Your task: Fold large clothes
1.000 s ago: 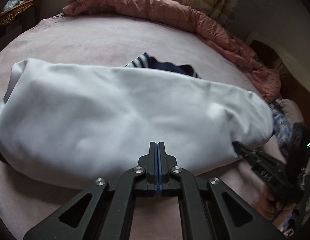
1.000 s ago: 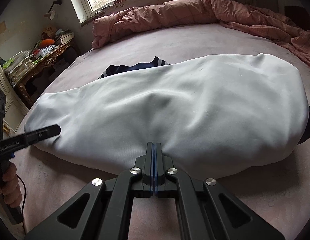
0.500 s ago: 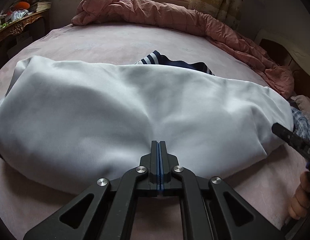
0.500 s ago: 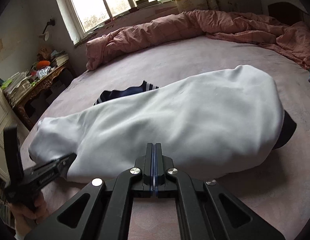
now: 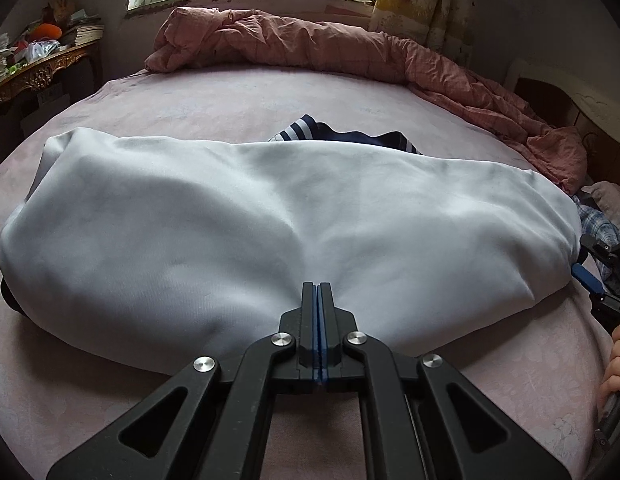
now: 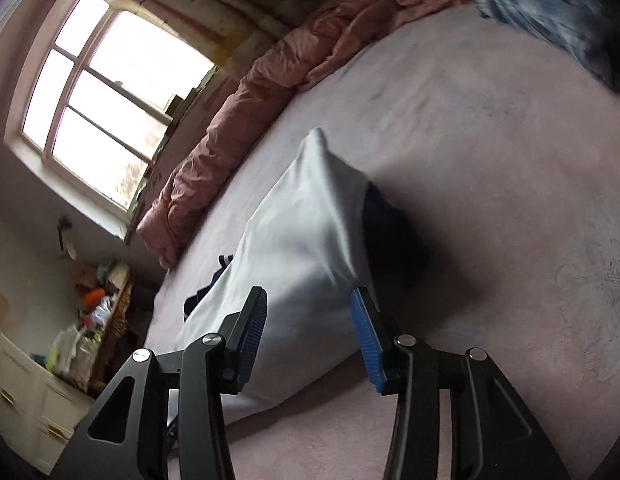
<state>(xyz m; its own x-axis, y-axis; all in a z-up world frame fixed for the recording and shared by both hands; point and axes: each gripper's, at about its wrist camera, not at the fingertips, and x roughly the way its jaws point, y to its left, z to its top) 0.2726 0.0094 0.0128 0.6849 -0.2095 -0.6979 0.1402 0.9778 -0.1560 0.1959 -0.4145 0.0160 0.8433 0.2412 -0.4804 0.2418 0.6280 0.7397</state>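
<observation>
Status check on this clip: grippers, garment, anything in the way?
Left gripper shut, pinching white garment. Right gripper jaws opening, garment's end between them, unpinched. Pink quilt far off; nothing blocking.

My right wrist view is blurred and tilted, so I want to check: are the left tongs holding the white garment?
Observer: Yes. The left tongs are shut on the near edge of the white garment; the fabric puckers toward their tips.
Operator: And where are my right tongs?
Observer: The right tongs, jaws opening with no pad pressing the fabric, sit just off the garment's right end, before a blue checked cloth.
</observation>
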